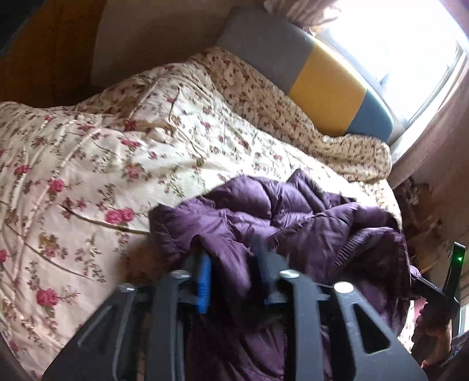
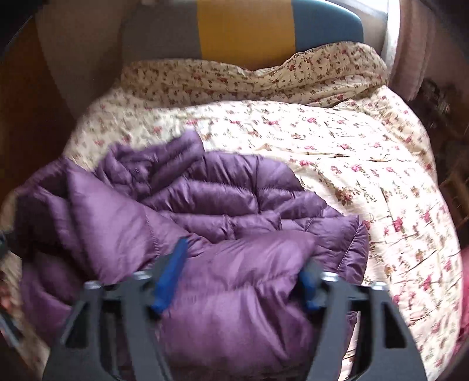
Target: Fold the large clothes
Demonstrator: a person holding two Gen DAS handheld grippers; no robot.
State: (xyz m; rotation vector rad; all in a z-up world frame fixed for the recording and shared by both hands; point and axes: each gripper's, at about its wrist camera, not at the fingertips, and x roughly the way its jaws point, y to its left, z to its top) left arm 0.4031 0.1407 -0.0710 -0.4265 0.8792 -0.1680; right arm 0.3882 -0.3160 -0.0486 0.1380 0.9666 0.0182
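A purple quilted down jacket (image 1: 263,214) lies bunched on a floral bedspread (image 1: 102,146). My left gripper (image 1: 234,263) has its blue-padded fingers closed on a fold of the jacket near its edge. In the right wrist view the jacket (image 2: 211,211) fills the lower left, and my right gripper (image 2: 234,269) stands wide apart with a thick puffy fold of the jacket between its blue pads (image 2: 168,281). The right gripper's body and the hand holding it show at the right edge of the left wrist view (image 1: 439,293).
The bedspread (image 2: 366,175) covers a bed with a rolled floral quilt (image 2: 263,76) at its head. Behind that is a grey, yellow and blue headboard (image 2: 243,26). A bright window (image 1: 395,49) and curtain are at the right, a wooden wall at the left.
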